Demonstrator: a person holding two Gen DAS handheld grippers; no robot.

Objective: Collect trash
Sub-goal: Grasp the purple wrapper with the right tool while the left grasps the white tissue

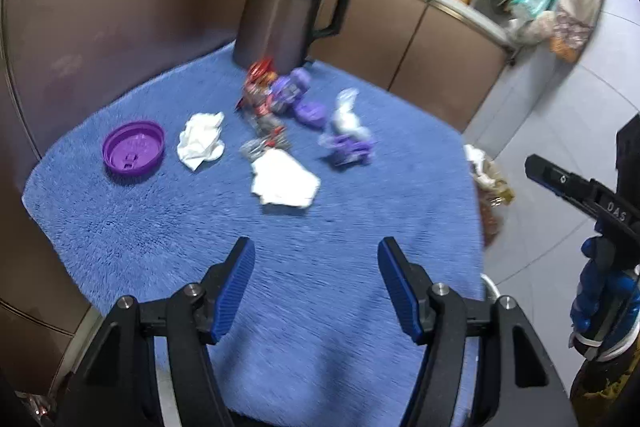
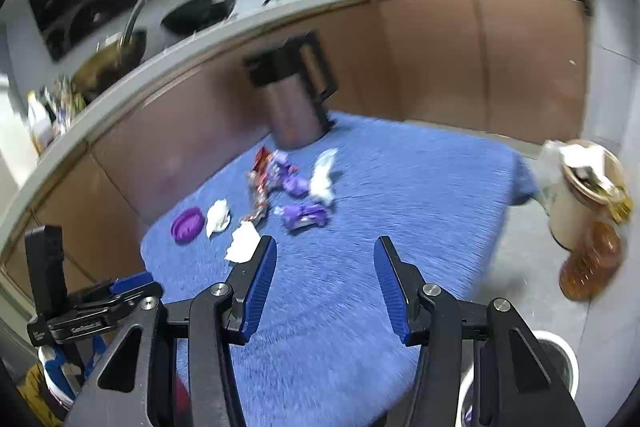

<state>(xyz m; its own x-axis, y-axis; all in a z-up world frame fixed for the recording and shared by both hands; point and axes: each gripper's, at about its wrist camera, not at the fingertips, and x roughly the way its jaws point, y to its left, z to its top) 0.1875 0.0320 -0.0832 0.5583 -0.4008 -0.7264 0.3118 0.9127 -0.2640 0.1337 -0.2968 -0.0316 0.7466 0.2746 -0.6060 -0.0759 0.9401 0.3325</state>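
Trash lies on a blue fuzzy cloth (image 1: 320, 287): a purple lid (image 1: 133, 145), two crumpled white tissues (image 1: 201, 140) (image 1: 285, 179), red and purple wrappers (image 1: 266, 93), and a purple wrapper (image 1: 350, 147) with white plastic. My left gripper (image 1: 316, 251) is open and empty, hovering over the cloth short of the trash. My right gripper (image 2: 325, 251) is open and empty, also above the cloth (image 2: 380, 187), with the nearest tissue (image 2: 243, 247) just left of its left finger. The lid (image 2: 187, 225) and wrappers (image 2: 304, 215) lie beyond.
A dark metal jug (image 1: 280, 19) stands at the cloth's far edge against brown cabinets. A bin (image 2: 556, 367) sits on the floor at lower right. A full trash container (image 2: 588, 191) and an amber bottle (image 2: 588, 267) stand right of the table.
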